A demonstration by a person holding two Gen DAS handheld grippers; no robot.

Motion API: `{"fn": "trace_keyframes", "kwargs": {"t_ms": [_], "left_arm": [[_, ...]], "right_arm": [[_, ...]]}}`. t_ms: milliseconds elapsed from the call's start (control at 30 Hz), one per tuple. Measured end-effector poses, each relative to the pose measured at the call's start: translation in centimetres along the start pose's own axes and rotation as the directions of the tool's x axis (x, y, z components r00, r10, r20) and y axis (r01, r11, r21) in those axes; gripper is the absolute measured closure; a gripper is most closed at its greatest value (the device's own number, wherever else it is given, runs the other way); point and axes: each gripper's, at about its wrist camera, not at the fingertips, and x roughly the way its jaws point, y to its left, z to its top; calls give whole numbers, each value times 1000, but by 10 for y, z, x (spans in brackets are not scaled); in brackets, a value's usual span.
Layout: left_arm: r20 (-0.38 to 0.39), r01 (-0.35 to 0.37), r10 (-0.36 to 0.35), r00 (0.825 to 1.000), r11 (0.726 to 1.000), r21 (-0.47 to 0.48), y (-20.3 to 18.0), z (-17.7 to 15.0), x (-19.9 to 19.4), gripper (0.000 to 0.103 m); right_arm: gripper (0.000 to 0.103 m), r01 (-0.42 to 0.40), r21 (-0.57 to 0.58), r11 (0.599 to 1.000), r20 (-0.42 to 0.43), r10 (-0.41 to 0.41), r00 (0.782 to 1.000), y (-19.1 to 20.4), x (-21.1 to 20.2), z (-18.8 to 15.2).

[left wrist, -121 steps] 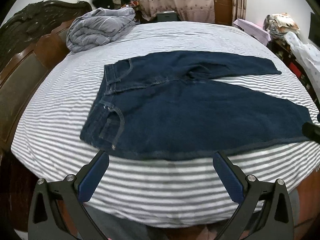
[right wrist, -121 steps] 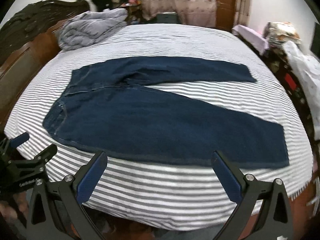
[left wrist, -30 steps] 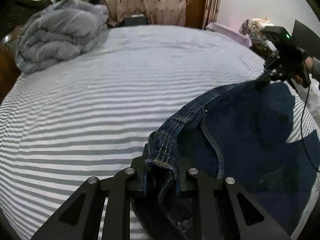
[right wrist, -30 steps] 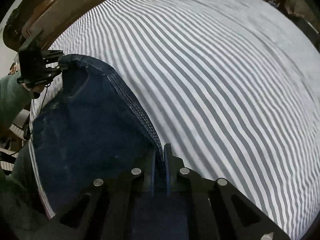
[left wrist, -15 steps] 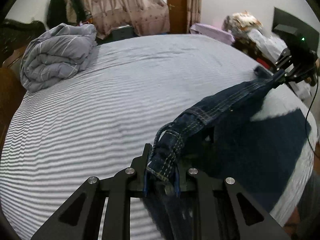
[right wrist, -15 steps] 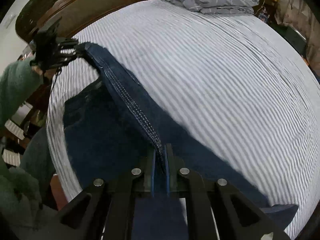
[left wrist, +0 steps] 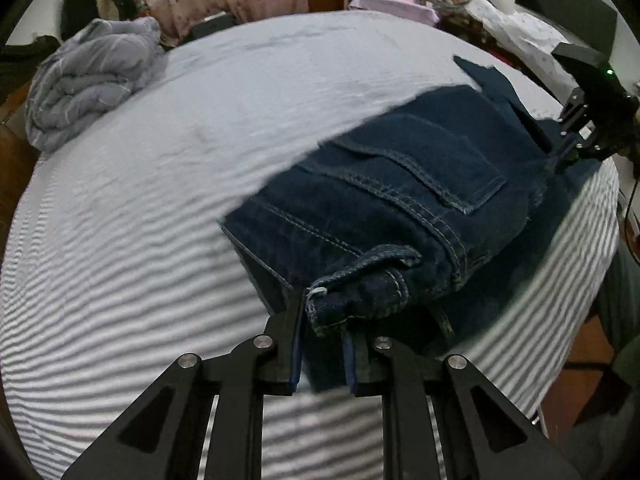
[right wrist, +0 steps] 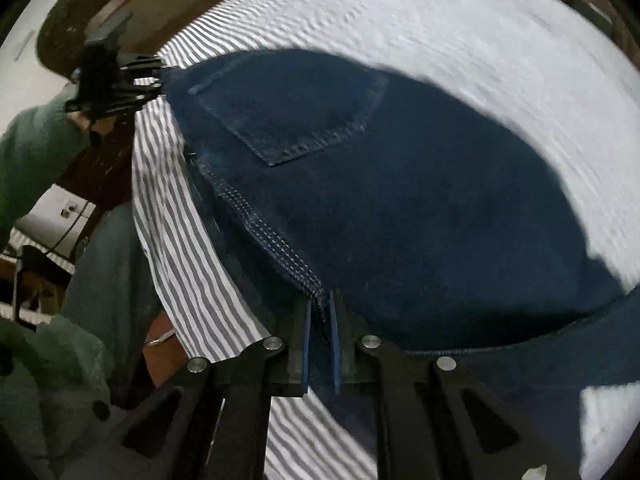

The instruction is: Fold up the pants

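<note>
The dark blue jeans [left wrist: 404, 200] lie doubled over lengthwise on the striped bed, back pocket facing up. My left gripper [left wrist: 322, 344] is shut on the bunched waistband [left wrist: 360, 288] at the near end. My right gripper [right wrist: 320, 336] is shut on the stitched side seam [right wrist: 272, 240] of the jeans [right wrist: 400, 200]. Each gripper shows in the other's view: the right one [left wrist: 576, 148] at the far right, the left one [right wrist: 120, 80] at the upper left, both holding the fabric edge.
A grey-and-white striped sheet [left wrist: 140, 240] covers the bed. A folded grey duvet [left wrist: 88, 80] sits at the far left corner. A wooden headboard [right wrist: 132, 4] runs along one side. Clutter and clothes [left wrist: 480, 4] stand beyond the far right edge.
Both grippers have carried the held edge across and down, so the jeans now lie folded with the back pocket up instead of hanging stretched between them.
</note>
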Motion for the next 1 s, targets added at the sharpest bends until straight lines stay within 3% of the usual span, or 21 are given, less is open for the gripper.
{"fn": "trace_keyframes", "kwargs": {"t_ms": [200, 367, 533, 700, 800, 900, 1000], "left_arm": [[-66, 3, 0, 998, 999, 47, -30, -26, 16, 86], [-112, 19, -21, 993, 1000, -23, -24, -33, 18, 83], [-168, -38, 33, 985, 999, -28, -17, -52, 6, 82], [-117, -44, 22, 993, 981, -190, -5, -67, -17, 82], [-54, 67, -84, 995, 965, -253, -21, -63, -26, 82], [-23, 178, -191, 981, 947, -268, -42, -55, -21, 82], [-5, 256, -276, 961, 897, -360, -44, -49, -11, 82]], "right_arm": [[93, 15, 64, 998, -41, -12, 999, -2, 32, -25], [90, 79, 107, 991, -55, -73, 996, -3, 51, -29], [87, 126, 132, 983, -42, -121, 992, -4, 54, -30], [86, 125, 154, 980, 0, -126, 992, -4, 51, -40], [86, 136, 165, 977, 26, -142, 990, 3, 53, -46], [86, 134, 174, 976, 32, -142, 989, 2, 52, -49], [85, 157, 151, 976, 27, -163, 986, 5, 49, -46]]}}
